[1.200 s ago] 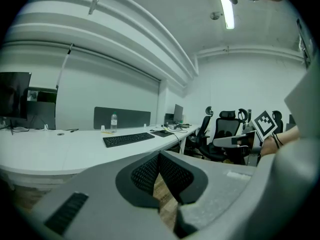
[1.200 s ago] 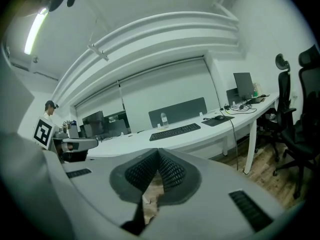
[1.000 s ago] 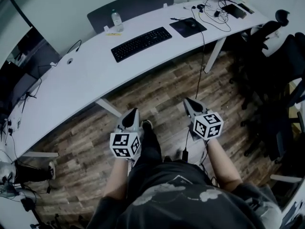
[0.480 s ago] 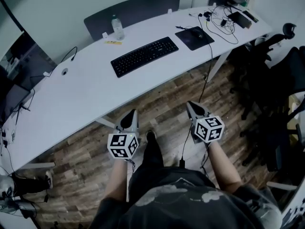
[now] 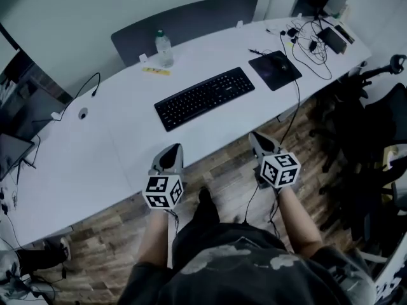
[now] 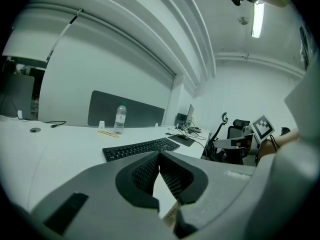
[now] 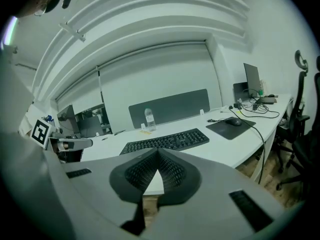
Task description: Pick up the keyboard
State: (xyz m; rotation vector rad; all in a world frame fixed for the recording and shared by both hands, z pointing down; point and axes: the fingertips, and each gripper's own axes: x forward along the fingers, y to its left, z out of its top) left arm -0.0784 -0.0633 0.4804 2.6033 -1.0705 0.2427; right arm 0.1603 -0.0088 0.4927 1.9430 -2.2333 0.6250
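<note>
Left gripper (image 5: 171,150) and right gripper (image 5: 255,137) were held side by side at the near edge of the desk (image 5: 95,151). Each had its jaws pressed together with nothing between them. Judged an approach posture, one gripper for each end of the keyboard; the jaws would need to spread before any grasp.

The keyboard (image 5: 205,98) lay flat and slanted mid-desk, beyond both grippers, untouched and not yet lifted.

To its right was a mouse (image 5: 282,67) on its mouse pad (image 5: 275,70). Behind it, a capped water bottle (image 5: 165,48) stood upright near the divider panel (image 5: 184,21); fill level unreadable.
</note>
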